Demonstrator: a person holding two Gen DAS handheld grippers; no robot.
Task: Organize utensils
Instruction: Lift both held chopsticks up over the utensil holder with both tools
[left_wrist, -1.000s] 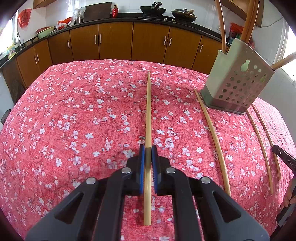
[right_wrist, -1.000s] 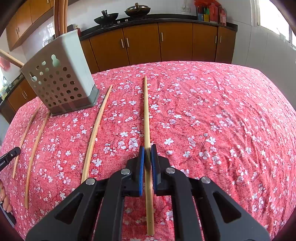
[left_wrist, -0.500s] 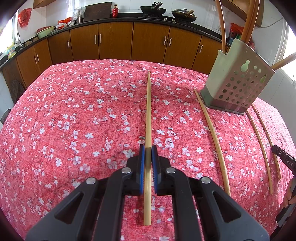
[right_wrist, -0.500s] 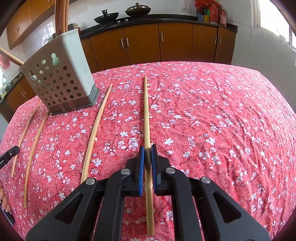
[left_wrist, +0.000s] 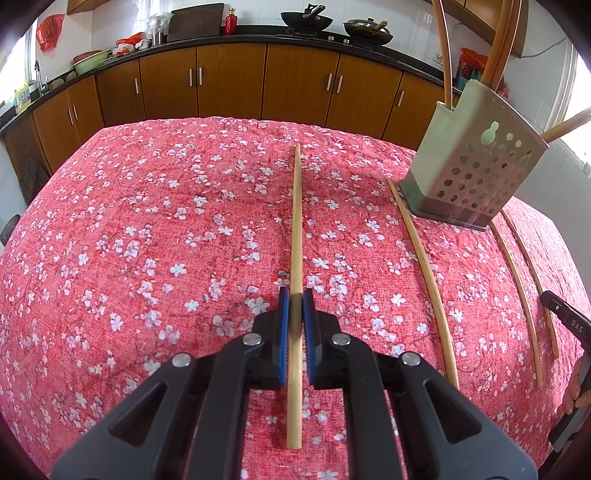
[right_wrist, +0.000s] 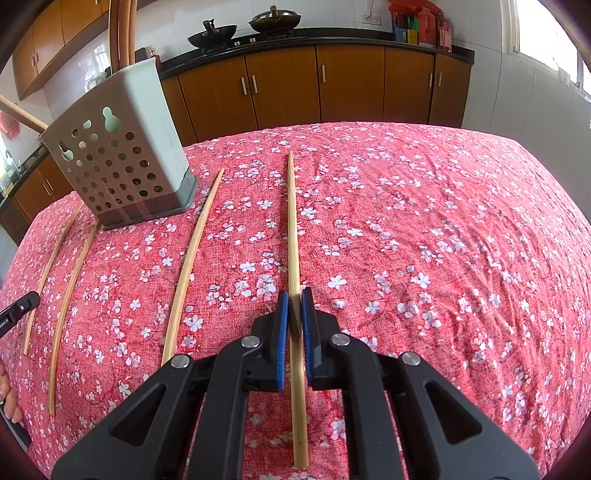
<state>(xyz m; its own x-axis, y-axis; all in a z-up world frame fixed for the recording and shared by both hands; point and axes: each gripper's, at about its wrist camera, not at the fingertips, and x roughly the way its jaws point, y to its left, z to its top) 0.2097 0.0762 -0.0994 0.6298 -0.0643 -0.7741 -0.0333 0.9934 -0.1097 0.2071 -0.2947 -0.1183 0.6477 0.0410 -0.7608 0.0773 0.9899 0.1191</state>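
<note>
Jaws of both grippers around two chopsticks (left_wrist: 296, 229) (right_wrist: 293, 229), three loose.

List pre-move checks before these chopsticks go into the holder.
1. Left hand-held gripper shut on left chopstick: ok.
2. Right hand-held gripper shut on right chopstick: ok.
3. Chopstick holder standing on its base on the tablecloth: ok.
4. Free room in the holder: cannot tell; wooden handles already stand in it.
5. Held chopsticks lifted off the tablecloth: cannot tell.
6. Low path to the holder: not ok; loose chopstick lies between.
</note>
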